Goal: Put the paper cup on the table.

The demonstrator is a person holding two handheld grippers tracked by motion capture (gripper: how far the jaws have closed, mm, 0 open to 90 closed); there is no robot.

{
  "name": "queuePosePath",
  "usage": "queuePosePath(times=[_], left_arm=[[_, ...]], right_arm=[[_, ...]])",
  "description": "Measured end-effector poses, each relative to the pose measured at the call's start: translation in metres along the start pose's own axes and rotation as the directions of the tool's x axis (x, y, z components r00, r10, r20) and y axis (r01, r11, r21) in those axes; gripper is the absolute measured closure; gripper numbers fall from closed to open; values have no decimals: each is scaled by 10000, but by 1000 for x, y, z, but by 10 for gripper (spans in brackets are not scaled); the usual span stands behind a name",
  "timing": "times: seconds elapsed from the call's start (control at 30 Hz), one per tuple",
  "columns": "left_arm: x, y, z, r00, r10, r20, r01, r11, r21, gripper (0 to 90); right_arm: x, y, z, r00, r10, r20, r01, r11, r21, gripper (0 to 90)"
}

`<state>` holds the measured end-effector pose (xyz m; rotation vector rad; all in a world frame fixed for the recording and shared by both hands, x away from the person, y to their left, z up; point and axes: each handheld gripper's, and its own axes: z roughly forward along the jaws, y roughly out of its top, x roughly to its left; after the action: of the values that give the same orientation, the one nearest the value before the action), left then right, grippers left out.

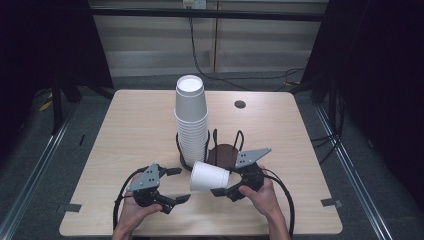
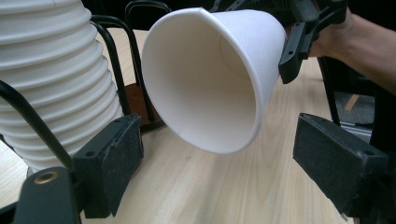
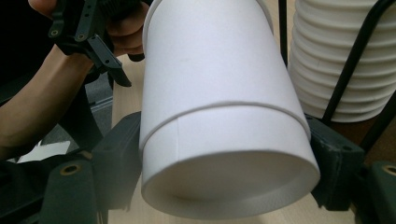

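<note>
Right gripper view: cup (image 3: 219, 70) hides table.

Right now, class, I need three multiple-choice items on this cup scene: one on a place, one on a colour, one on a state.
1. Where does the tall cup stack stand?
A. in the black wire holder
B. on the floor
C. on a shelf

2. What colour is the single cup?
A. red
B. white
C. blue

3. How is the single cup held?
A. upright on the table
B. lying sideways in the right gripper
C. clamped in the left gripper

Answers:
1 A, the wire loops rise around the stack's base.
2 B, it is white inside and out.
3 B, the right fingers press its base end, its mouth facing the open left gripper.
</note>
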<state>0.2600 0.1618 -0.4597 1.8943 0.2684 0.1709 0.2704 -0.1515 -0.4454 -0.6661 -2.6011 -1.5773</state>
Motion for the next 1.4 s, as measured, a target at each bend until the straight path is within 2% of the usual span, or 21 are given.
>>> queuePosePath(times=[0.2,0.37,0.47,0.57,0.6,0.8,0.93,1.07,1.17,1.27,1.33,1.4], left_arm=[[-3,1,4,10000,8,-39,-9,9997,-261,156],[-2,1,4,10000,-50,17,51,9994,-339,156],[-2,1,3,10000,-82,56,84,9991,-408,155],[-2,1,3,9998,-140,117,145,9990,-422,155],[-2,1,3,9995,-131,301,149,9982,-573,155],[-2,1,4,9994,-189,300,212,9969,-757,155],[-2,1,6,9990,-172,401,210,9952,-953,157],[-1,3,7,9995,-107,297,136,9948,-1005,155],[1,5,7,9989,-129,461,188,9916,-1280,153],[4,8,8,9990,-50,450,99,9940,-1091,149],[4,10,9,9987,-13,516,76,9926,-1213,123],[6,11,10,9992,-15,399,61,9933,-1153,84]], right_arm=[[0,-3,2,9998,-72,-201,63,9991,-429,234],[-1,-5,3,9999,-96,-116,87,9974,-720,234],[0,-7,2,9993,-219,-317,180,9928,-1181,234],[1,-7,3,9982,-264,-537,189,9906,-1351,233],[1,-8,3,9978,-333,-581,245,9891,-1455,233],[4,-8,4,9956,-546,-766,398,9823,-1832,233],[5,-8,5,9941,-656,-864,484,9811,-1872,233],[5,-8,6,9930,-717,-939,531,9809,-1871,234],[5,-9,6,9928,-710,-969,525,9821,-1810,234],[4,-10,8,9929,-685,-975,498,9820,-1823,234],[4,-10,9,9922,-709,-1027,514,9820,-1815,234],[4,-10,10,9919,-735,-1038,540,9823,-1794,234]])
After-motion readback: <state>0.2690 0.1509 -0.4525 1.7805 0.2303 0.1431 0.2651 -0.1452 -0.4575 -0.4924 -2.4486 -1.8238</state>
